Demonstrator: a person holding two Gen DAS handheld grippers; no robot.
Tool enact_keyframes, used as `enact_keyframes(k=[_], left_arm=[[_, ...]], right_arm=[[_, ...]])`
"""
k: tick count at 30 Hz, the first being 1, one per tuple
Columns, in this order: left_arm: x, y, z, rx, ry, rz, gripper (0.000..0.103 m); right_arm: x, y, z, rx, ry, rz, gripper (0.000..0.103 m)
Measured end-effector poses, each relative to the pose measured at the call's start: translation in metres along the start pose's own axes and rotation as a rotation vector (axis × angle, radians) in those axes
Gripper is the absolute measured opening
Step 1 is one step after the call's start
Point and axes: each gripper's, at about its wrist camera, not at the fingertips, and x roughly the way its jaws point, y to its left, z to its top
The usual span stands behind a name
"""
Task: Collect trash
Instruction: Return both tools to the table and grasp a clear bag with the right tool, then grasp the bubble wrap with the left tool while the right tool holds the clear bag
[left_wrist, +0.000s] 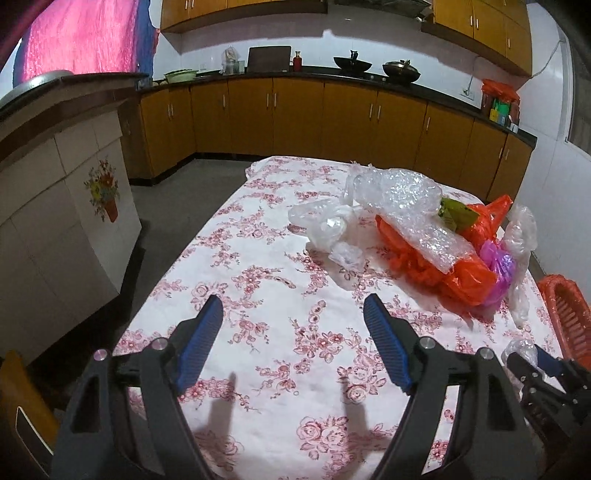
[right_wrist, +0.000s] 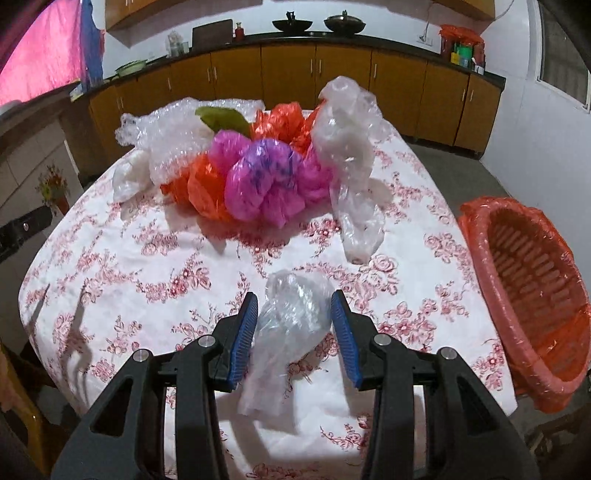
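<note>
A pile of trash lies on the floral tablecloth: orange bags, bubble wrap, a pink-purple bag and clear plastic. My right gripper holds a crumpled clear plastic bag between its blue pads, jaws partly closed around it, just above the table. The orange basket, lined with an orange bag, stands off the table's right edge. My left gripper is open and empty over the near part of the table. The right gripper also shows in the left wrist view.
Wooden kitchen cabinets with a dark counter run along the far wall, carrying pans and jars. A white cabinet with a flower sticker stands at the left. Grey floor surrounds the table.
</note>
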Motion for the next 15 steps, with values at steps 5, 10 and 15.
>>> enact_keyframes(k=[5,10,15], left_arm=[[0.003,-0.003,0.0,0.005,0.004,-0.011,0.077],[0.005,-0.006,0.0,0.013,0.012,-0.017,0.077],[0.009,-0.015,0.003,0.031,0.016,-0.035,0.077]], right_arm=[[0.007,0.0,-0.004,0.002,0.019,0.011,0.042],[0.006,-0.001,-0.004,0.003,0.006,0.018,0.034],[0.005,-0.006,-0.002,0.012,0.001,0.023,0.029]])
